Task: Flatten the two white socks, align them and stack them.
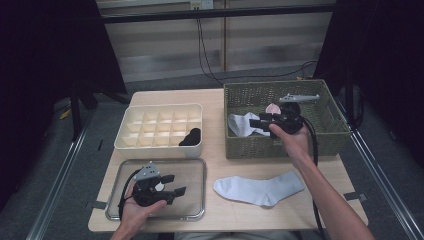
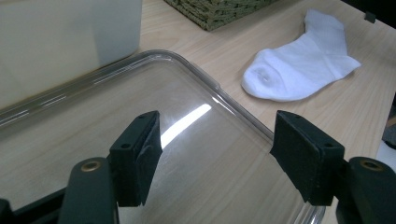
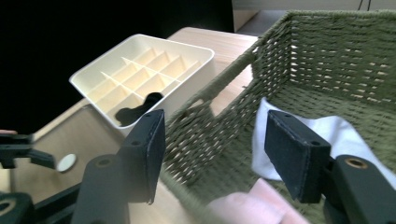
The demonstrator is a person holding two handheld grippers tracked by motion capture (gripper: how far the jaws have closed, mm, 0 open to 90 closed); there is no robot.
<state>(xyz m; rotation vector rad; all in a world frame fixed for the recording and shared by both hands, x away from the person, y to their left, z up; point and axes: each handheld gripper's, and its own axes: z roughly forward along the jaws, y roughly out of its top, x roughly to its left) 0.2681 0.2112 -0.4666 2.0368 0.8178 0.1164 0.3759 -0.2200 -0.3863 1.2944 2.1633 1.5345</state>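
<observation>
Apparently the right gripper (image 1: 256, 121) is hovering with jaws wide and empty over the woven green basket (image 1: 331, 134), reaching for the white sock (image 3: 327, 133) inside; the next move calls for lowering onto it, while the left gripper (image 1: 177, 184), also wide and empty, is waiting beside that basket

Socks in the basket

A white sock (image 1: 240, 125) lies crumpled against the left wall of the green woven basket (image 1: 330, 127) at the far right; a pink sock (image 1: 272, 108) lies just beside it.
</observation>
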